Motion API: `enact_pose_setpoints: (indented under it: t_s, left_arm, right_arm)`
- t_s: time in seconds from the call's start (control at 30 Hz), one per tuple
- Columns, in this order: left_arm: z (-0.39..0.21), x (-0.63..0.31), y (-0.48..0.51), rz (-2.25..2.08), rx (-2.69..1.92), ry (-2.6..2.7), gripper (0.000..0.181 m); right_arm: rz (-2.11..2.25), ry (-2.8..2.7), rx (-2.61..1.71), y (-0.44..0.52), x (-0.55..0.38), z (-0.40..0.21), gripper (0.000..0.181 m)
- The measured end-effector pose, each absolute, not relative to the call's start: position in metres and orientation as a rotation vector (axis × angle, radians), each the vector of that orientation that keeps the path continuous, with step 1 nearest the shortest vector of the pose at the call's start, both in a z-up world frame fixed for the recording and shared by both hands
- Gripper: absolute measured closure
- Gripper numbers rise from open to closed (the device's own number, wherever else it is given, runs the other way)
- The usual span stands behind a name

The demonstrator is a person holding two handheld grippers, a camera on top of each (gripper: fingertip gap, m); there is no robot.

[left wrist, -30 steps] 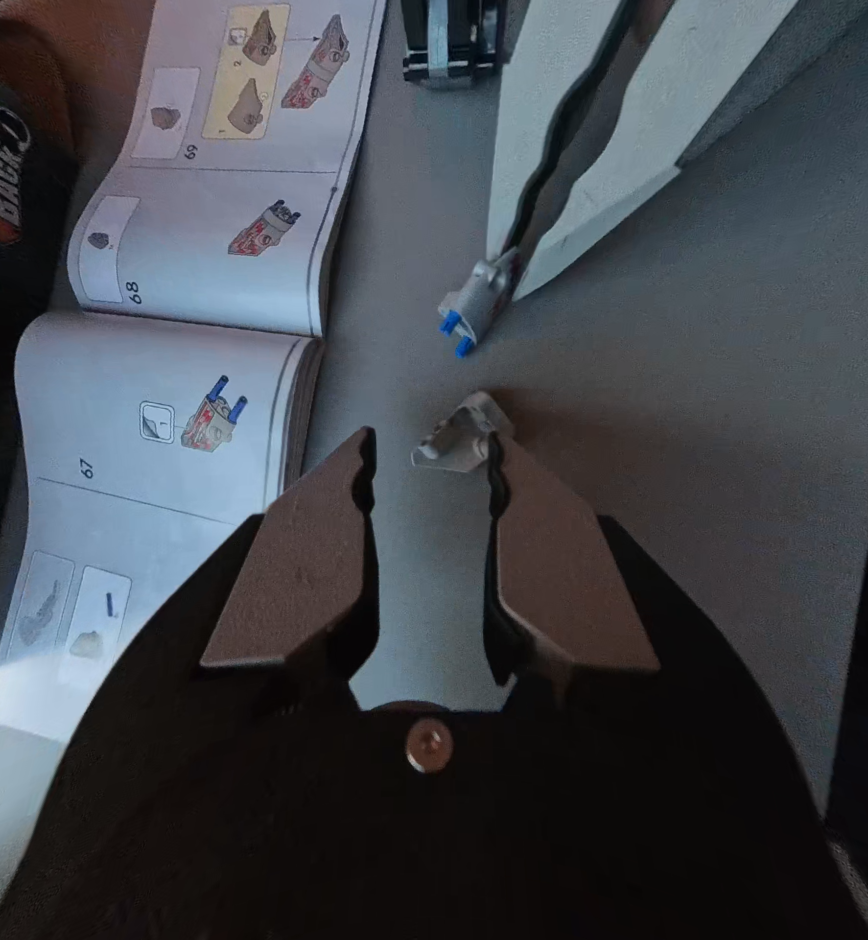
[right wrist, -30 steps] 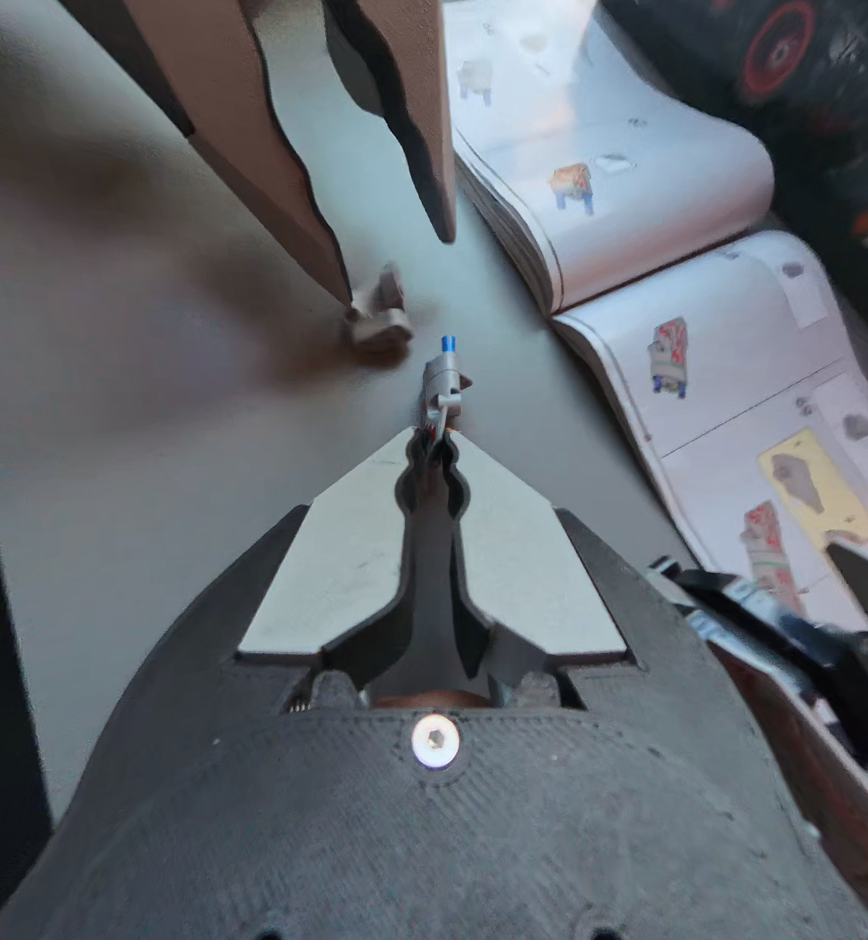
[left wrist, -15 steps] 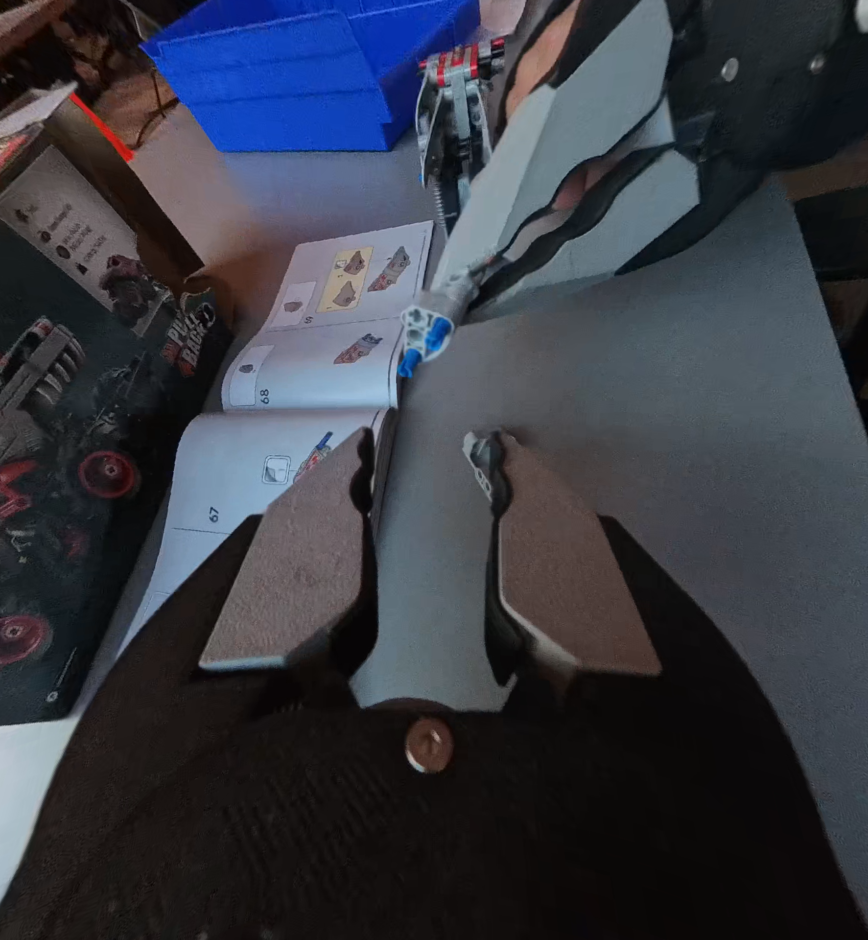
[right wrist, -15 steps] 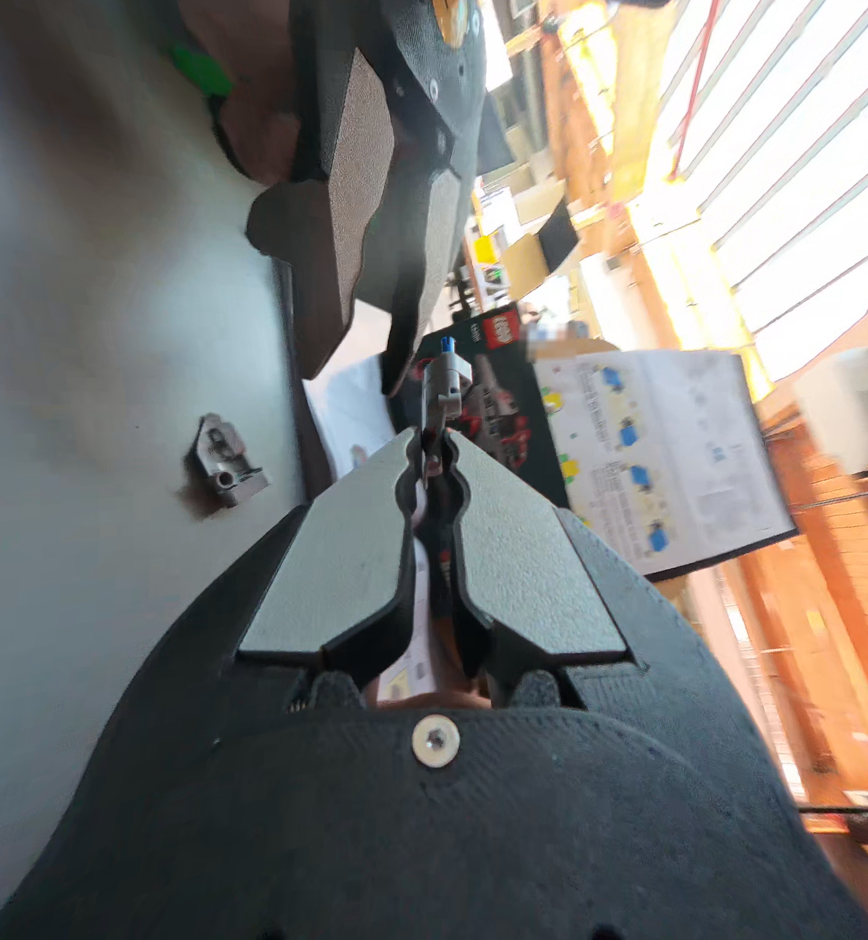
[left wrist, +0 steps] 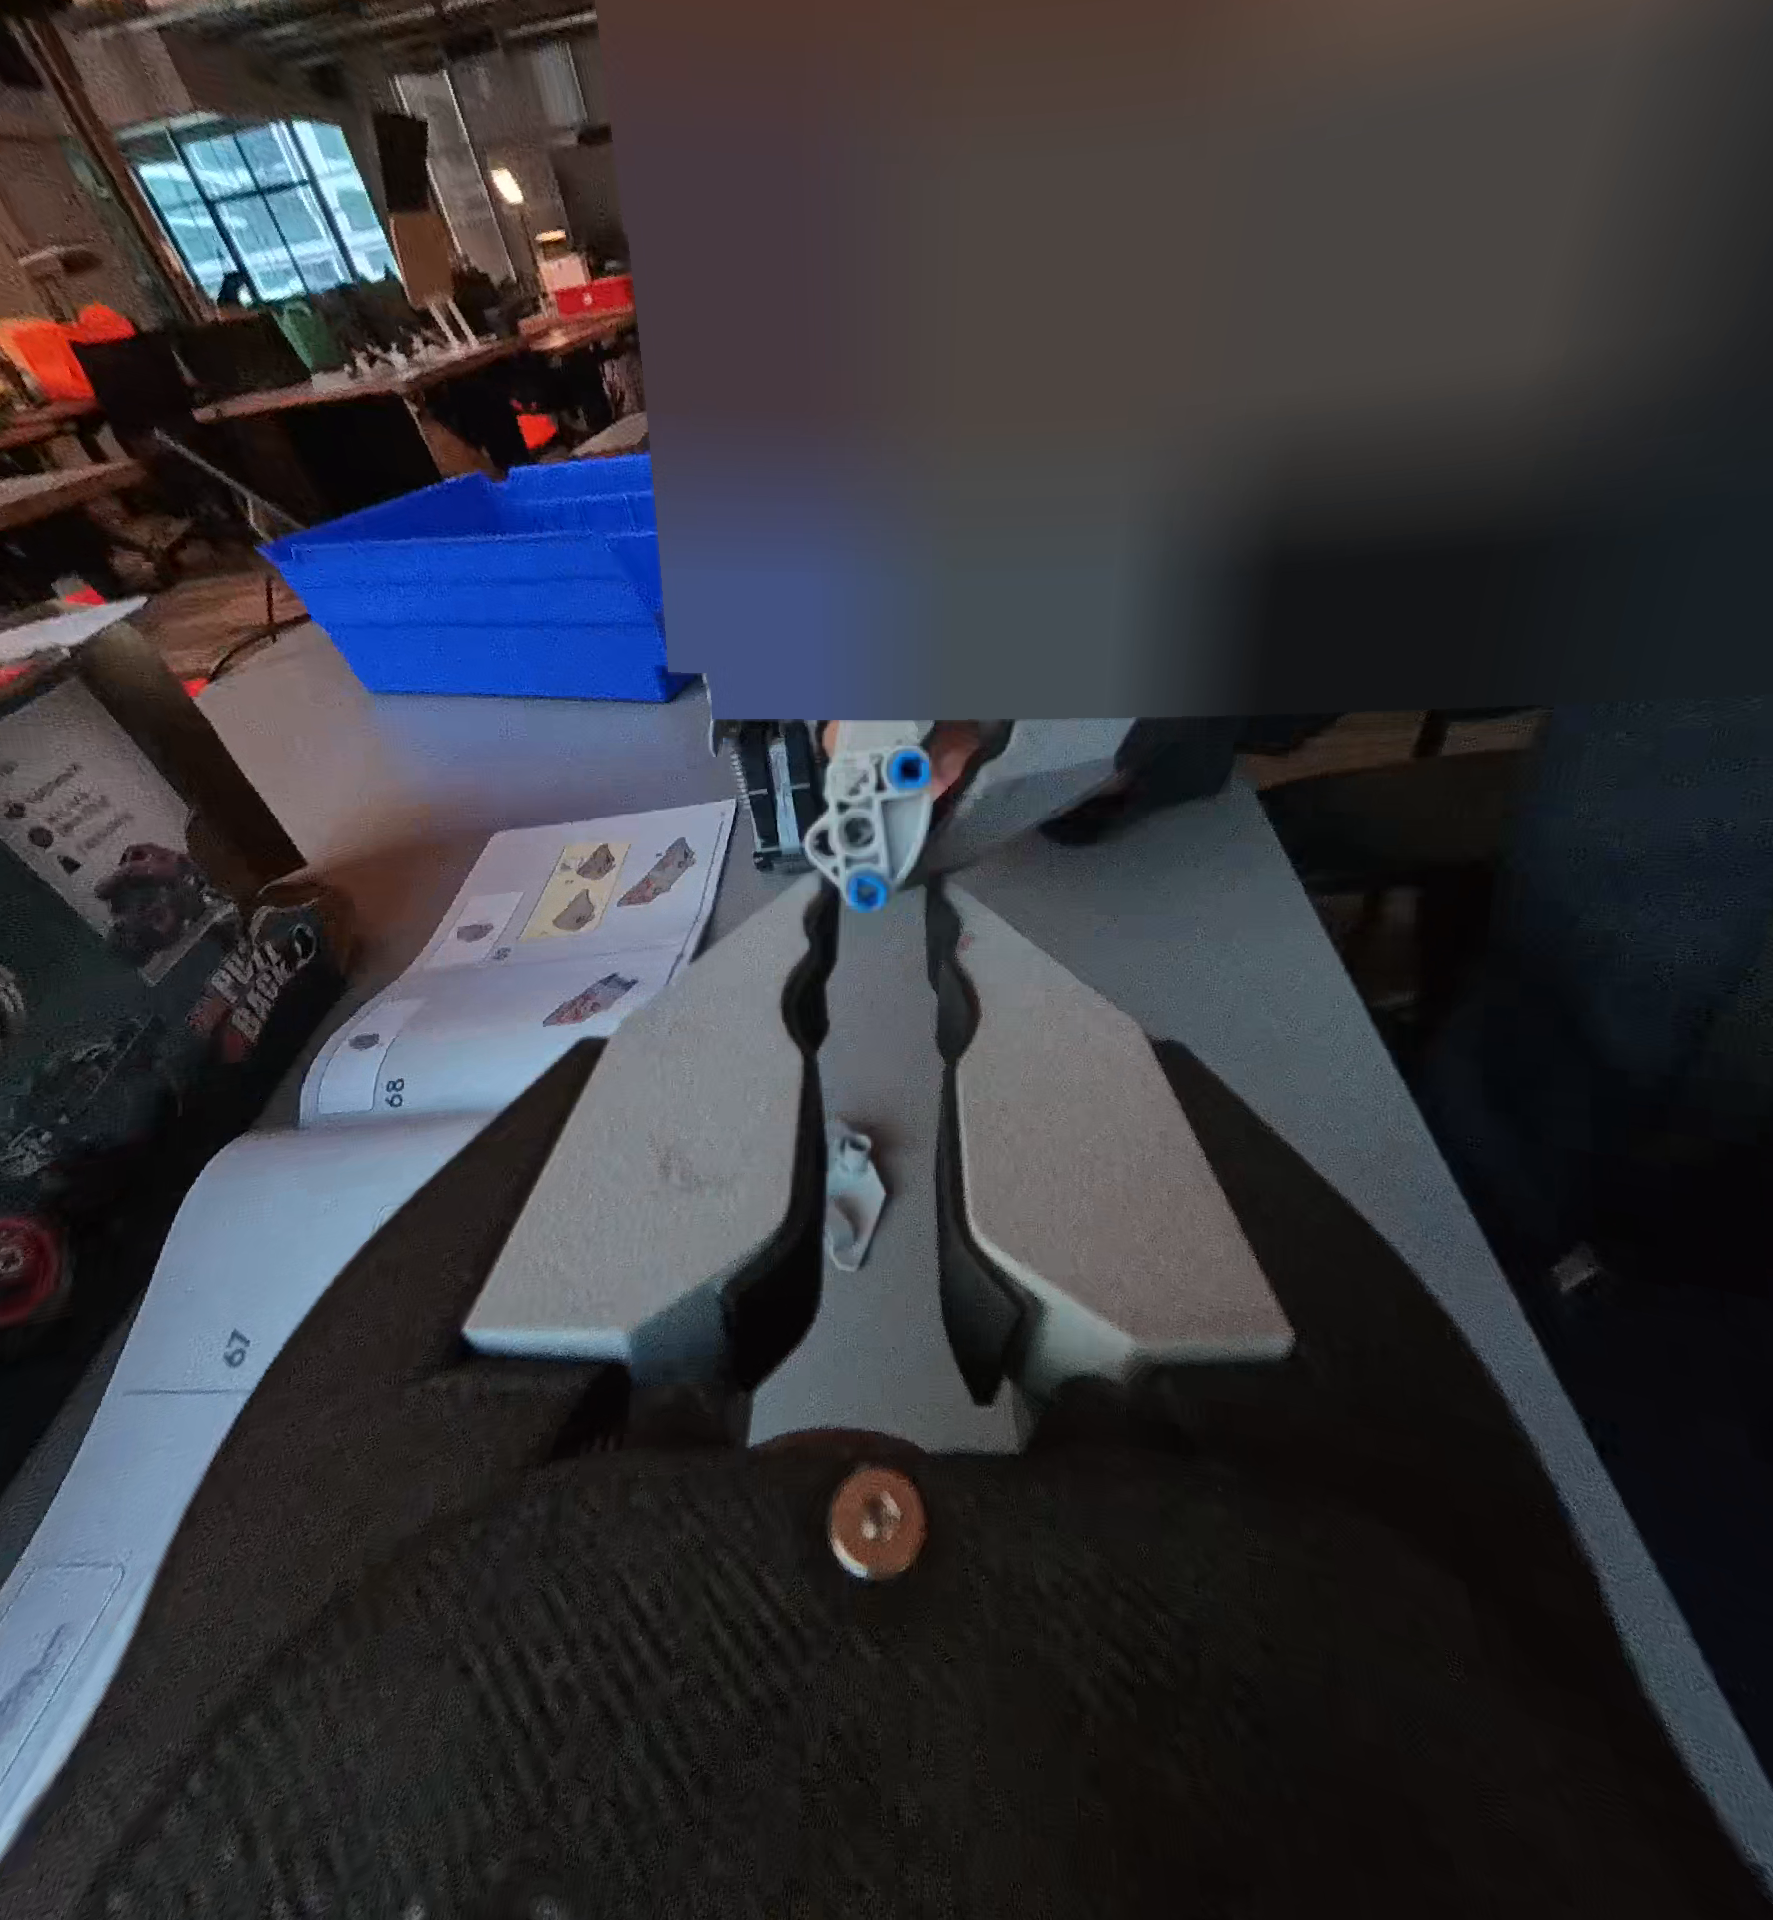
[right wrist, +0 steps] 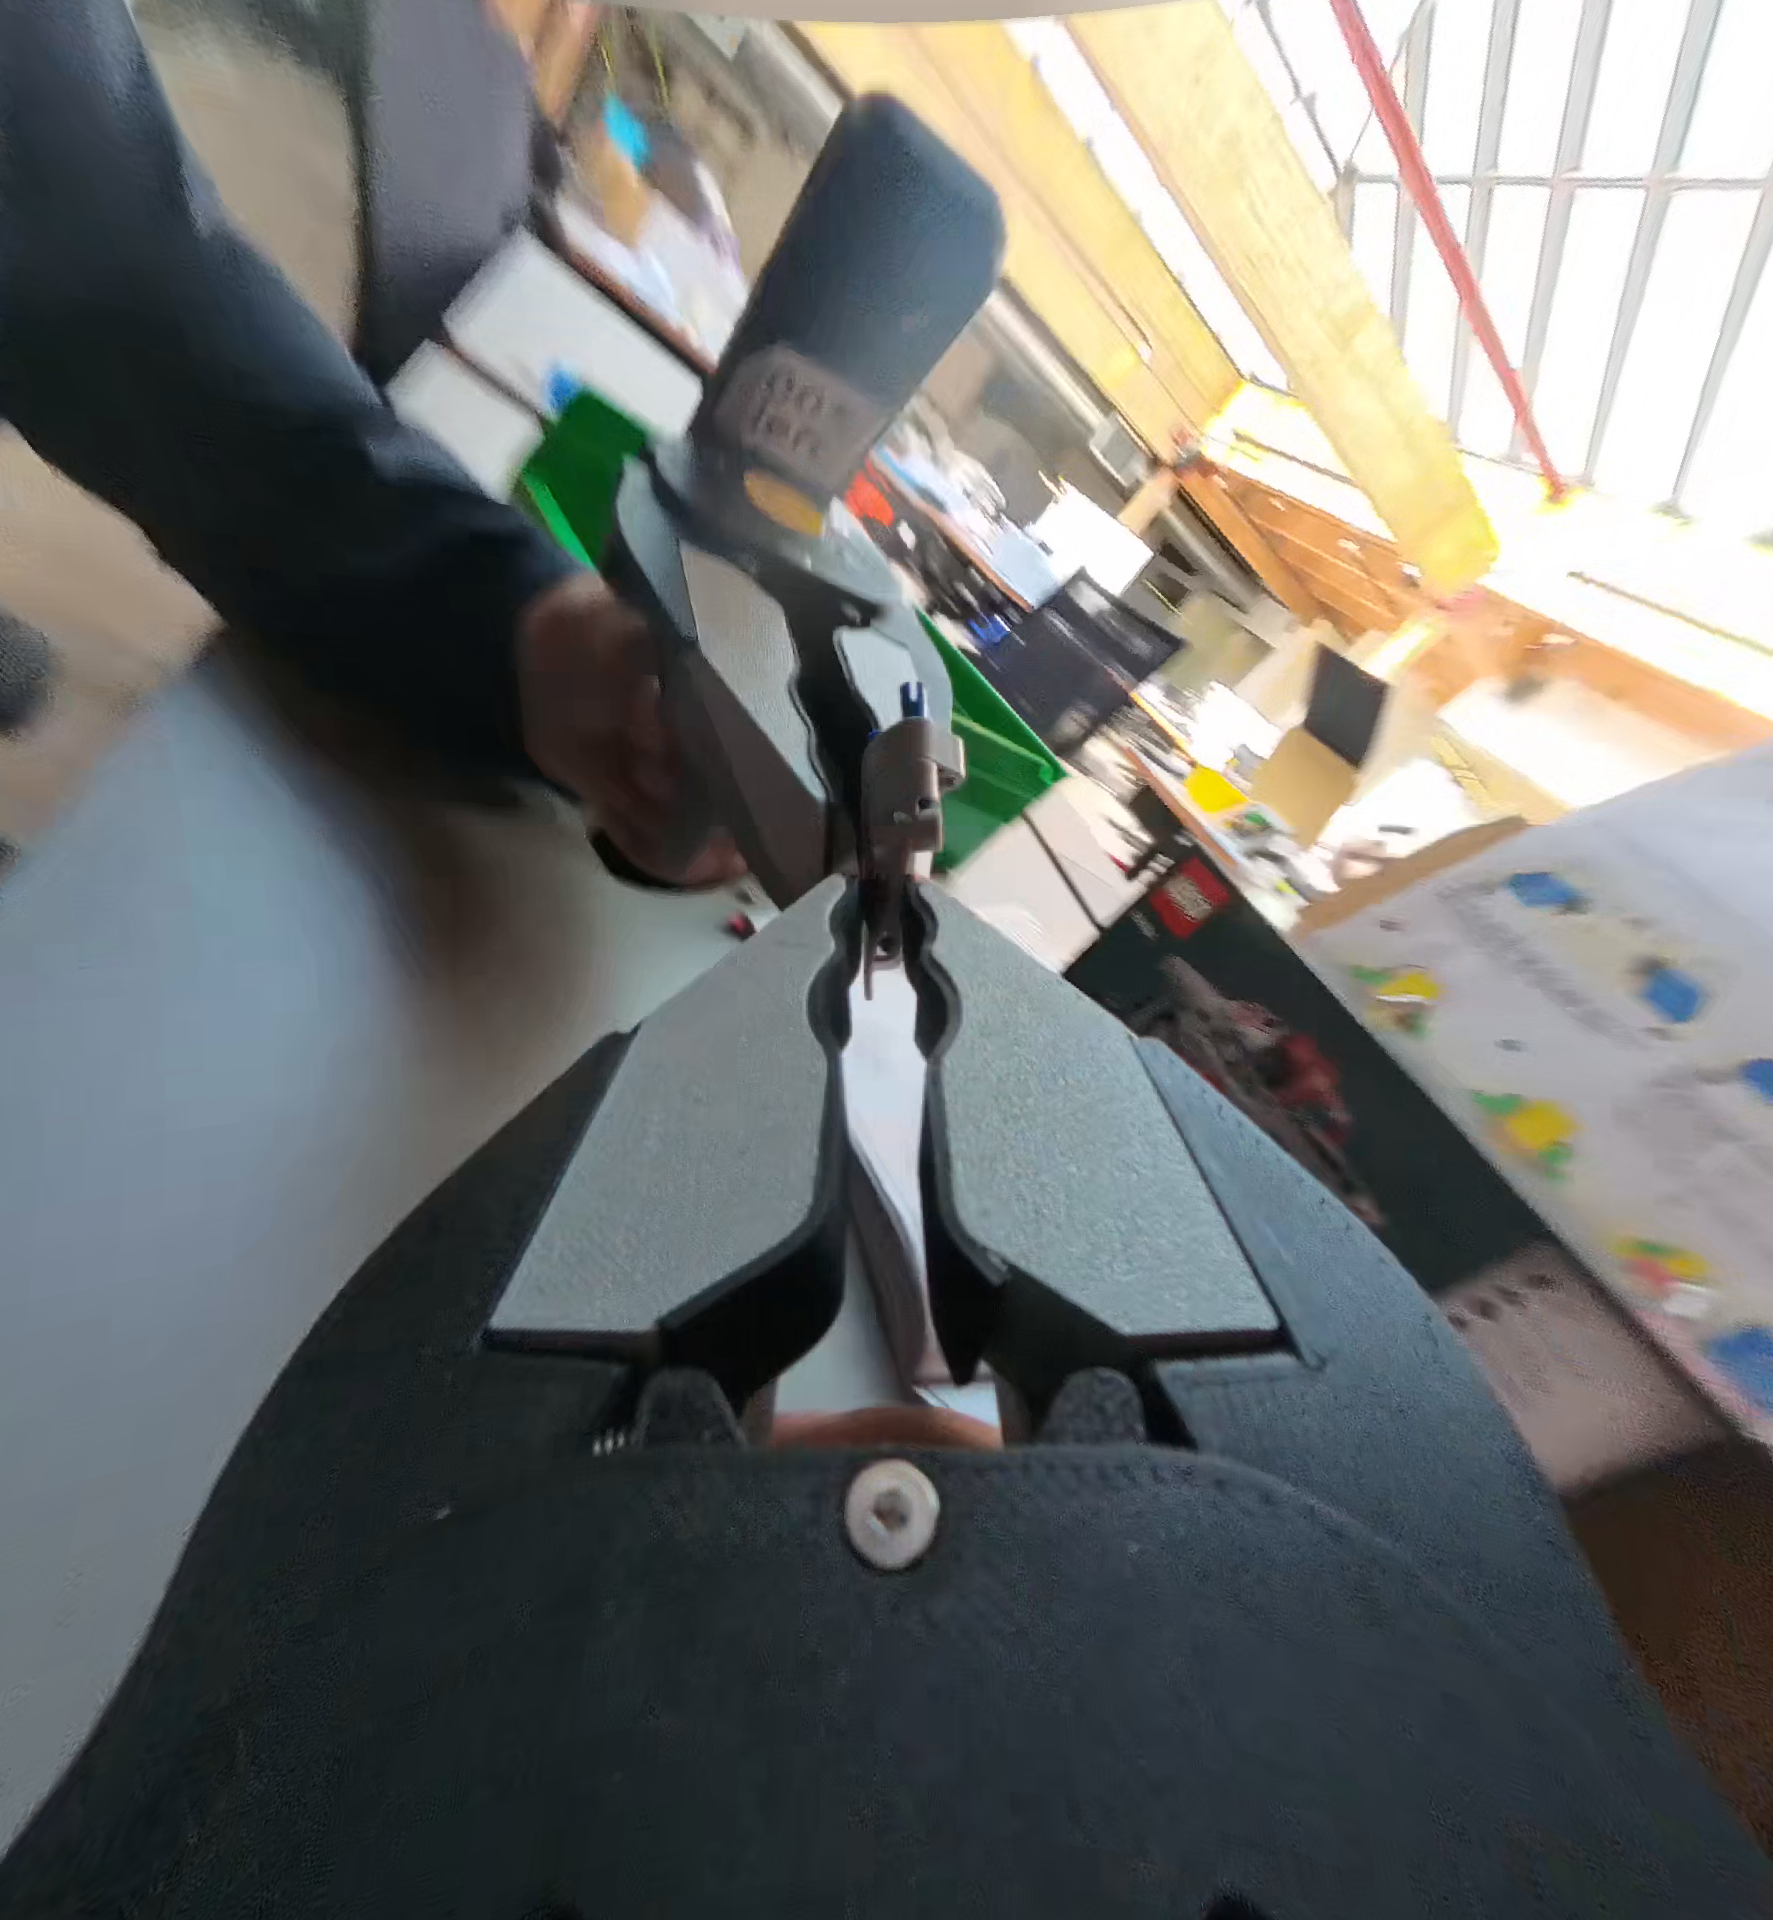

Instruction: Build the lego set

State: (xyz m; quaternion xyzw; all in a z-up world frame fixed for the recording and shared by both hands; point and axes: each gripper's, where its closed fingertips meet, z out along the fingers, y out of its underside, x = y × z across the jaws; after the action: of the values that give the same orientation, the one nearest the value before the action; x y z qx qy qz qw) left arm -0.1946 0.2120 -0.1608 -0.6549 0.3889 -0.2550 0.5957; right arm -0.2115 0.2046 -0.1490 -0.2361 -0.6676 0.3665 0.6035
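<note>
My right gripper (right wrist: 882, 920) is shut on a grey lego piece with blue pins (right wrist: 903, 800) and holds it in the air. In the left wrist view that piece (left wrist: 871, 821) sits just beyond the tips of my left gripper (left wrist: 884, 920), its lower blue pin level with them. The left gripper is open with a narrow gap and holds nothing. A small grey lego piece (left wrist: 854, 1195) lies on the grey table (left wrist: 1173, 935), seen through the gap between the left fingers. The left gripper also shows in the right wrist view (right wrist: 778, 727), held by a hand (right wrist: 601, 748).
An open instruction booklet (left wrist: 549, 935) lies left of the grippers. The lego box (left wrist: 82, 987) stands at the far left. A blue bin (left wrist: 487, 582) stands at the back. A partly built model (left wrist: 778, 790) is behind the held piece. A green bin (right wrist: 996, 748) is beyond. Left and right tips are no more than a few centimetres apart.
Both grippers have risen off the table and tilted up. The right one carried the pinned piece to the left gripper's tips. The left jaws have narrowed. The small grey piece stays on the table.
</note>
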Motion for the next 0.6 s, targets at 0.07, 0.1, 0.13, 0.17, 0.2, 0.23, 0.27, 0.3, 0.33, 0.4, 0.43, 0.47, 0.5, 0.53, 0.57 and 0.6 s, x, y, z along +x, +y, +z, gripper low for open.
enact_pose_setpoints:
  t_s: [0.07, 0.1, 0.13, 0.17, 0.2, 0.23, 0.27, 0.3, 0.33, 0.4, 0.43, 0.47, 0.5, 0.53, 0.57, 0.6]
  left_arm:
    - [-0.152, -0.194, 0.21, -0.582, -1.469, 0.887, 0.179]
    - [-0.147, -0.195, 0.21, -0.578, -1.454, 0.874, 0.18]
    - [-0.146, -0.195, 0.209, -0.583, -1.454, 0.871, 0.18]
    - [-0.146, -0.195, 0.209, -0.59, -1.46, 0.871, 0.179]
    - [-0.145, -0.195, 0.208, -0.59, -1.456, 0.868, 0.179]
    - [-0.145, -0.195, 0.208, -0.585, -1.453, 0.865, 0.178]
    - [-0.144, -0.194, 0.207, -0.591, -1.448, 0.865, 0.174]
    - [-0.143, -0.193, 0.206, -0.607, -1.446, 0.859, 0.173]
    - [-0.141, -0.192, 0.205, -0.63, -1.437, 0.853, 0.173]
    - [-0.138, -0.19, 0.202, -0.673, -1.427, 0.841, 0.171]
    - [-0.137, -0.189, 0.2, -0.694, -1.424, 0.839, 0.168]
    - [-0.137, -0.187, 0.199, -0.716, -1.418, 0.84, 0.166]
    - [-0.136, -0.185, 0.198, -0.733, -1.416, 0.835, 0.161]
    - [-0.136, -0.183, 0.197, -0.751, -1.419, 0.83, 0.157]
    - [-0.136, -0.181, 0.197, -0.765, -1.422, 0.827, 0.155]
    - [-0.136, -0.182, 0.198, -0.759, -1.426, 0.818, 0.153]
  right_arm:
    - [1.084, -1.515, -0.565, 0.2, -0.208, -0.14, 0.178]
    - [1.147, -1.498, -0.564, 0.2, -0.207, -0.137, 0.177]
    - [1.192, -1.484, -0.553, 0.2, -0.206, -0.136, 0.178]
    - [1.225, -1.476, -0.539, 0.199, -0.206, -0.136, 0.178]
    - [1.248, -1.468, -0.532, 0.199, -0.206, -0.136, 0.178]
    - [1.266, -1.459, -0.534, 0.2, -0.206, -0.136, 0.178]
    - [1.282, -1.454, -0.535, 0.2, -0.206, -0.135, 0.178]
    - [1.297, -1.452, -0.528, 0.199, -0.205, -0.134, 0.178]
    - [1.314, -1.45, -0.516, 0.198, -0.204, -0.132, 0.178]
    - [1.344, -1.446, -0.503, 0.196, -0.202, -0.13, 0.178]
    - [1.365, -1.444, -0.494, 0.196, -0.2, -0.13, 0.177]
    - [1.391, -1.44, -0.49, 0.196, -0.199, -0.129, 0.178]
    - [1.412, -1.434, -0.497, 0.197, -0.198, -0.128, 0.178]
    - [1.424, -1.43, -0.5, 0.198, -0.197, -0.128, 0.178]
    - [1.432, -1.433, -0.498, 0.199, -0.196, -0.128, 0.178]
    - [1.435, -1.444, -0.491, 0.198, -0.195, -0.129, 0.178]
